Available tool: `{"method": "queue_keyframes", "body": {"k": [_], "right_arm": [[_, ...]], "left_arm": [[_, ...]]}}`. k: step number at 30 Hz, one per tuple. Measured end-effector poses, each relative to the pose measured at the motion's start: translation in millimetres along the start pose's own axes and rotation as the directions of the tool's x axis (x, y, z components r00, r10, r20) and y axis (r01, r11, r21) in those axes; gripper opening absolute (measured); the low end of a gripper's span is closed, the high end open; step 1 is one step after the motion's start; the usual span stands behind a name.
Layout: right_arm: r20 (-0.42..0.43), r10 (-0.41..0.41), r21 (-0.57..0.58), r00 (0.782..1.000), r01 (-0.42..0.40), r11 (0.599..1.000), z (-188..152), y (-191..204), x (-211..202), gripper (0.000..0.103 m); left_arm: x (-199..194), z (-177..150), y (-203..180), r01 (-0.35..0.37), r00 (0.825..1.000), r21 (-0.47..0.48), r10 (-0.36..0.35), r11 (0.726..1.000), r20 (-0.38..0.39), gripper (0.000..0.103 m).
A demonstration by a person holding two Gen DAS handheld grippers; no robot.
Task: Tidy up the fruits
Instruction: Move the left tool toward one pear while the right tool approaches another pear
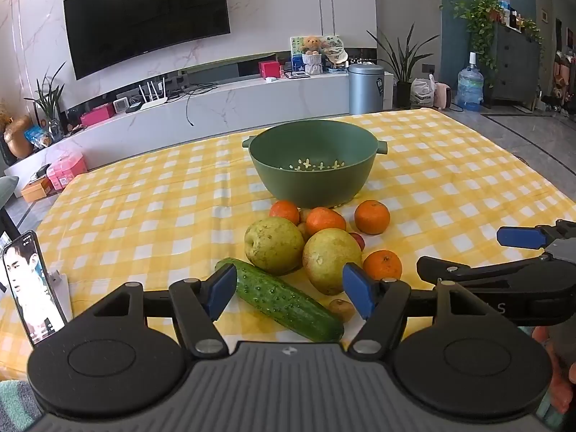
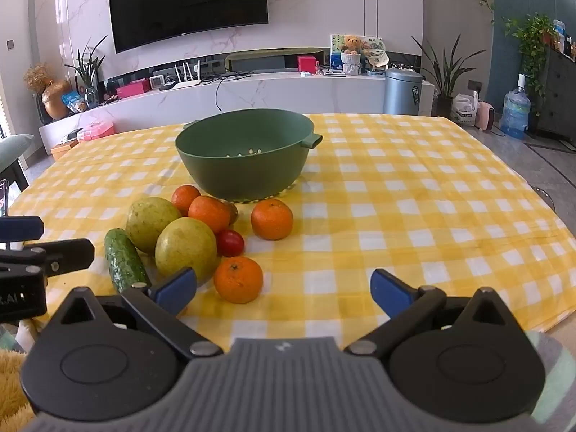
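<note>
1. Green colander bowl stands on the yellow checked tablecloth, nothing visible inside it.
2. Fruit lies piled just in front of it: two pears, four oranges, a cherry tomato and a cucumber.
3. Left gripper hangs spread wide over the cucumber, gripping nothing.
4. Right gripper is likewise spread and holds nothing, beside the nearest orange.
5. Propped at the table's left edge, a phone shows a face.
</note>
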State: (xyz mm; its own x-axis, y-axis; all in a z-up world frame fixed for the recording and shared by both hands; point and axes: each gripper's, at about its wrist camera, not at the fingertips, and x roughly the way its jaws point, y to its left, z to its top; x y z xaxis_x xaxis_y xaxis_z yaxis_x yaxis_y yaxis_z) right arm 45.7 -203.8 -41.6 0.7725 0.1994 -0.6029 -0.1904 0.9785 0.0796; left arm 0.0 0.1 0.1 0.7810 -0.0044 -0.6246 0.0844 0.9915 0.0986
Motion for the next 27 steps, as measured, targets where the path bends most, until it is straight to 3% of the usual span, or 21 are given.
{"method": "queue_keyframes", "body": {"k": [20, 27], "right_arm": [[-0.007, -0.004, 0.002, 1.0, 0.004, 1.0, -1, -1, 3, 0.099], [-0.023, 0.027, 0.031, 0.999, -0.026, 0.999, 0, -4, 6, 0.096]], "left_arm": [[-1, 5, -1, 0.017, 1.0, 0.007, -0.017, 1.0, -0.006, 0.075], [7, 19, 11, 0.049, 0.999, -0.02, -0.049, 0.999, -0.009, 0.066]]}}
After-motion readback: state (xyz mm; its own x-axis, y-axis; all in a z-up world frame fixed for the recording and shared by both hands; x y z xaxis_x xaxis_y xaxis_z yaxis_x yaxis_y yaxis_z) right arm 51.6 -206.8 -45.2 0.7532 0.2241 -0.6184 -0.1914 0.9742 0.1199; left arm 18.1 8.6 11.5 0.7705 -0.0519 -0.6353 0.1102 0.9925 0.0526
